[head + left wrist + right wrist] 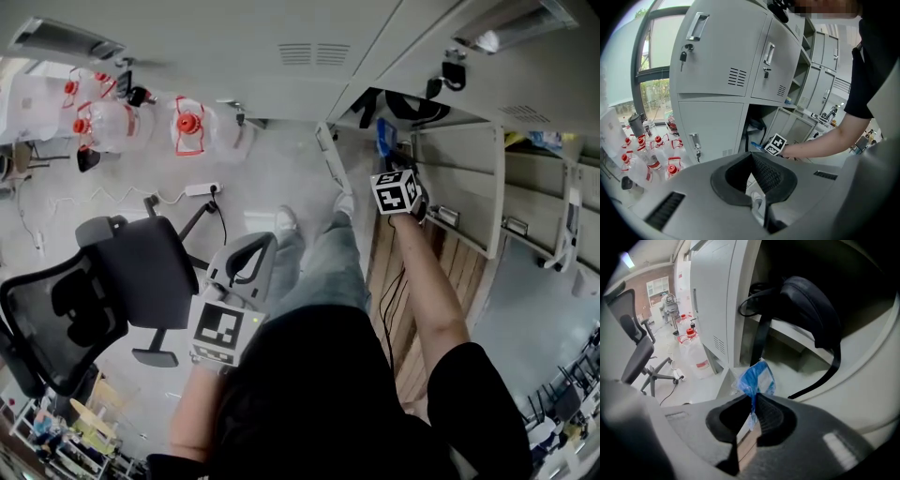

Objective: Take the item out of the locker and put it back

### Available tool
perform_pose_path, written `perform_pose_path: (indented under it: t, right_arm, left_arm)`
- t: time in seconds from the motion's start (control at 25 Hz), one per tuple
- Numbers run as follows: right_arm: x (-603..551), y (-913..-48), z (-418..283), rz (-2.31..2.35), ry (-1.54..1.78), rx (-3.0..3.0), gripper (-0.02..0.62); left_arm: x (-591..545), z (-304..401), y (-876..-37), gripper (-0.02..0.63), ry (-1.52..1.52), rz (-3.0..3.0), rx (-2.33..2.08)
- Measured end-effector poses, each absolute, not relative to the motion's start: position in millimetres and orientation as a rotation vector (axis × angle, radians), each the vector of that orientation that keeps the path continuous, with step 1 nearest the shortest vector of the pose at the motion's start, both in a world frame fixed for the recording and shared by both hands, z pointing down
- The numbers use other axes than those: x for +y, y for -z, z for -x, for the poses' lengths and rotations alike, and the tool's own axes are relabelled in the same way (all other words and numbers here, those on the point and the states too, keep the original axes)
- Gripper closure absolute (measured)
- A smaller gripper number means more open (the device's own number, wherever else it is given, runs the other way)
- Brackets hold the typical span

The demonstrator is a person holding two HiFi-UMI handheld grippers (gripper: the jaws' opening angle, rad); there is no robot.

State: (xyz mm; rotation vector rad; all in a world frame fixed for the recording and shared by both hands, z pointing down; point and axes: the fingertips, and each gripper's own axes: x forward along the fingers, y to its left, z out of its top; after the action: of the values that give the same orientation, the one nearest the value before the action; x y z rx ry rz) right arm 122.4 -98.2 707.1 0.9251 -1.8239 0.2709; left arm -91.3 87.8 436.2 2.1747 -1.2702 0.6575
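Packet [758, 379], blue, mid-frame at open locker [801, 369] front, below black bag [806, 305] | right claw [753, 398] pinched on packet | left claw [751, 155] closed, empty

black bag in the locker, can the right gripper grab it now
Probably not: the way to the black bag looks free, but the right gripper has its fingers shut on a blue packet.

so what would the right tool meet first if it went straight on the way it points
Probably the locker's inner floor, under the black bag; the blue packet pinched in the right tool would touch it first. Depth is unclear.
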Motion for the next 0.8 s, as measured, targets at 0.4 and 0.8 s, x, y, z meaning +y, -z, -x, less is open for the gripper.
perform_pose_path:
  t: [0.4,0.8]
  right_arm:
    - [-116,-751,-128,-0.897,-0.227,-1.743,0.566]
    - [-131,-791,-129,-0.829,-0.153,-1.688,0.565]
  left_arm:
    - [103,97,-449,0.598,-0.637,-2.086,-1.279]
    - [118,104,-469,0.598,-0.676,-2.054,-1.261]
